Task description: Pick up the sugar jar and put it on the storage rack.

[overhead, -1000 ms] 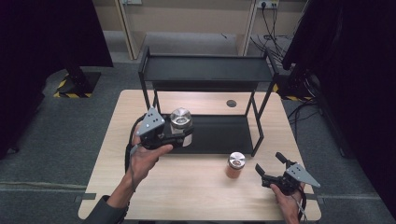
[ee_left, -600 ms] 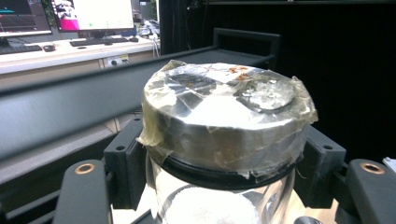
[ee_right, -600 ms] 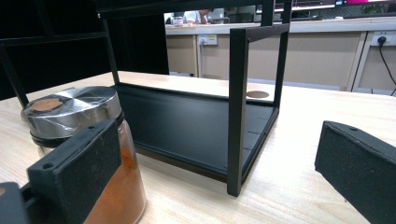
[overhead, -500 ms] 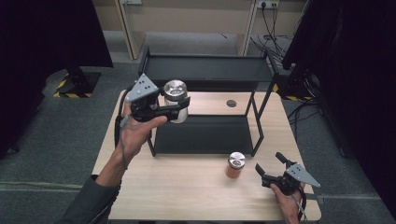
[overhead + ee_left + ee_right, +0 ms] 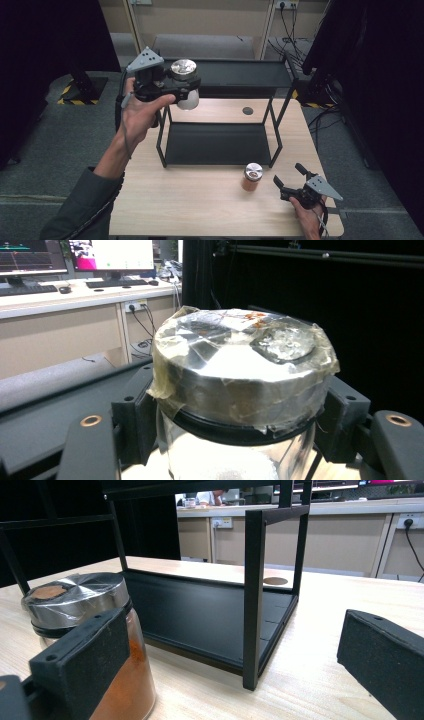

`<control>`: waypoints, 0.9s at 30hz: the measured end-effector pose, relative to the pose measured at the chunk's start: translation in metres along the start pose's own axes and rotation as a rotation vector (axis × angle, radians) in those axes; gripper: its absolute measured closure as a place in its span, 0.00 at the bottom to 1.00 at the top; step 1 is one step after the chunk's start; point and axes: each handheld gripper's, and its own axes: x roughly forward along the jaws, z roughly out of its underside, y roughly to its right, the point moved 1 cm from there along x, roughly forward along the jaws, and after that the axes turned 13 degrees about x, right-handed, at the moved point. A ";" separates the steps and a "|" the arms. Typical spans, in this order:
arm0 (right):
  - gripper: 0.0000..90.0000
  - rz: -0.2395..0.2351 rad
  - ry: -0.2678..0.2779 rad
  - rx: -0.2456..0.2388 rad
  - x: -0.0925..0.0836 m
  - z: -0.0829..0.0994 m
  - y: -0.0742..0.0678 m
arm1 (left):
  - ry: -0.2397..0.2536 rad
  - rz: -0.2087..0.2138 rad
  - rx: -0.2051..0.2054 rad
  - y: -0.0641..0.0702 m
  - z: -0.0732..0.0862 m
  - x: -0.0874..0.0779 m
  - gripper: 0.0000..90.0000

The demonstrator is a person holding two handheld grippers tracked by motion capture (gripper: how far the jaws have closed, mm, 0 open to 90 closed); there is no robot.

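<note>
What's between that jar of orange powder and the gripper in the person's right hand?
Nothing but bare tabletop. In the high view the right gripper rests open on the wood, apart from the orange jar; the right gripper view shows that jar beside one jaw, untouched.

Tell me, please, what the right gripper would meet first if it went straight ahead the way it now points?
Probably the orange spice jar, just past the right gripper; its open jaws point there. Beyond stands the black shelf.

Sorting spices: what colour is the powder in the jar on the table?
Orange-brown powder, clearest in the right gripper view.
</note>
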 end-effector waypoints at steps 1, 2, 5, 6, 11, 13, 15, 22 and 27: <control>0.01 0.000 0.000 0.000 0.000 0.000 0.000 | -0.002 -0.008 0.001 0.000 -0.003 0.000 0.35; 0.01 0.000 0.000 0.000 0.000 0.000 0.000 | -0.001 -0.018 0.002 -0.001 -0.006 0.001 0.35; 0.01 0.000 0.000 0.000 0.000 0.000 0.000 | -0.003 -0.034 0.004 -0.003 -0.015 0.002 0.35; 0.01 -0.001 0.000 0.000 0.000 0.000 0.000 | -0.006 -0.040 0.005 -0.004 -0.018 0.003 0.35; 0.01 -0.001 0.000 0.000 0.000 0.000 0.000 | -0.019 -0.084 0.010 -0.005 -0.029 0.011 0.35; 0.01 -0.001 0.000 0.001 0.000 0.000 0.000 | -0.009 -0.076 0.030 -0.011 -0.029 0.016 0.35; 0.01 -0.001 0.000 0.001 0.000 0.000 0.000 | -0.023 -0.097 0.005 -0.009 -0.031 0.020 0.35; 0.01 -0.002 0.001 0.002 0.000 0.000 0.000 | -0.035 -0.149 0.000 -0.012 -0.034 0.037 0.35; 0.01 -0.001 0.005 0.002 0.000 0.000 0.001 | -0.044 -0.185 0.019 -0.013 -0.035 0.047 0.35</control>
